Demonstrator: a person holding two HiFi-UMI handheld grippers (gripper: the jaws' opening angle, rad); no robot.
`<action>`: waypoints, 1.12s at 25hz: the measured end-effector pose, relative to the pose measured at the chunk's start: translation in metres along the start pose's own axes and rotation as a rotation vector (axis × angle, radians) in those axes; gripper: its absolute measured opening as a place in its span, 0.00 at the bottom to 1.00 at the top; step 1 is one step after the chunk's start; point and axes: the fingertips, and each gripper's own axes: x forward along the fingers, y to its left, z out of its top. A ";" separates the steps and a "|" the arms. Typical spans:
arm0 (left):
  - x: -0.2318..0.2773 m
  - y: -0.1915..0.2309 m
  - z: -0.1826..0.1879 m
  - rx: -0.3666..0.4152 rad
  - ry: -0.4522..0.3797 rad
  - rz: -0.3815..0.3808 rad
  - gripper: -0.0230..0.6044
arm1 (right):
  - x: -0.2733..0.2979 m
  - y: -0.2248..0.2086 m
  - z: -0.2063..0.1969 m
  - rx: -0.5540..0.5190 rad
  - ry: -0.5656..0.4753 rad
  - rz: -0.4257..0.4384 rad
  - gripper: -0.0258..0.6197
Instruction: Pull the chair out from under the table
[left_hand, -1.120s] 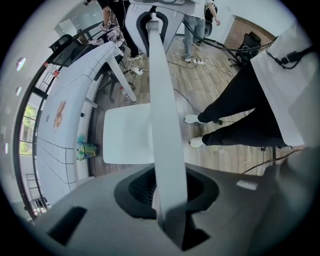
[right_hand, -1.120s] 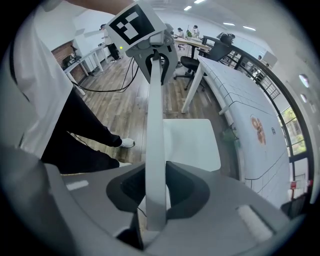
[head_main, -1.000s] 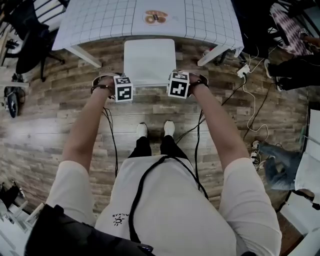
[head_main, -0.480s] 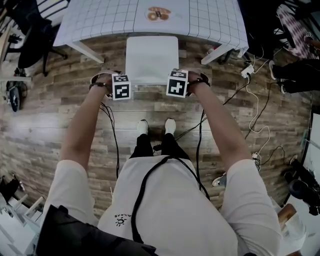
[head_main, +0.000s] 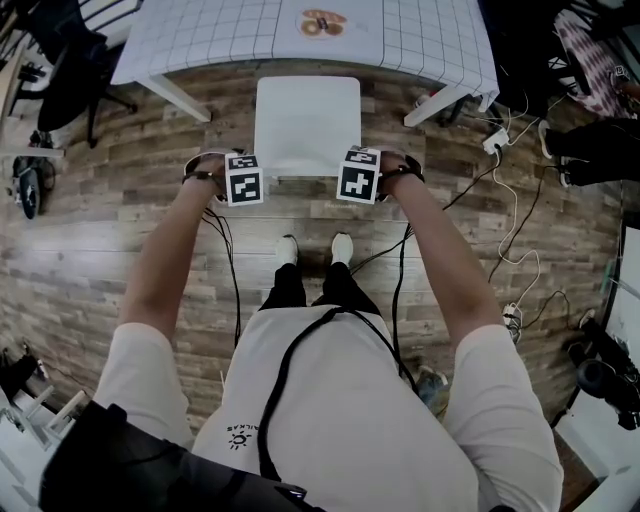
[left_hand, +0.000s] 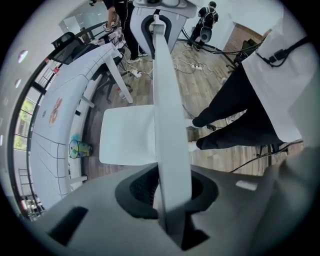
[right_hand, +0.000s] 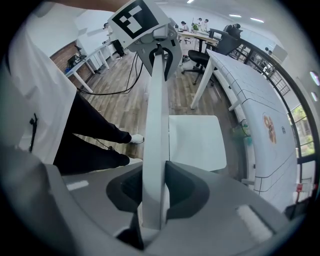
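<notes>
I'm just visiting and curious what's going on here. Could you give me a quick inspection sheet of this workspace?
Surface: wooden plank floor; table with gridded cloth.
Job's things: white chair, seat showing in front of the table's edge.
Clutter: round orange-patterned item on the table.
Grippers: left hand-held gripper and right hand-held gripper both clamped on the chair's backrest top.
Cables: black cables by the person's feet; white cable at right.
Surroundings: black office chair at left.

Nothing legible; small print (head_main: 237, 438) on the shirt (head_main: 350, 410) is blurred.
</notes>
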 end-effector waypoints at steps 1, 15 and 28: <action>0.000 -0.006 0.000 0.000 -0.002 0.000 0.18 | 0.000 0.006 0.000 0.001 0.002 0.003 0.17; 0.004 -0.100 0.001 0.003 -0.022 -0.009 0.18 | 0.005 0.102 0.004 0.009 -0.009 0.027 0.18; 0.006 -0.166 0.003 -0.008 -0.036 -0.026 0.18 | 0.006 0.169 0.005 0.011 -0.009 0.051 0.18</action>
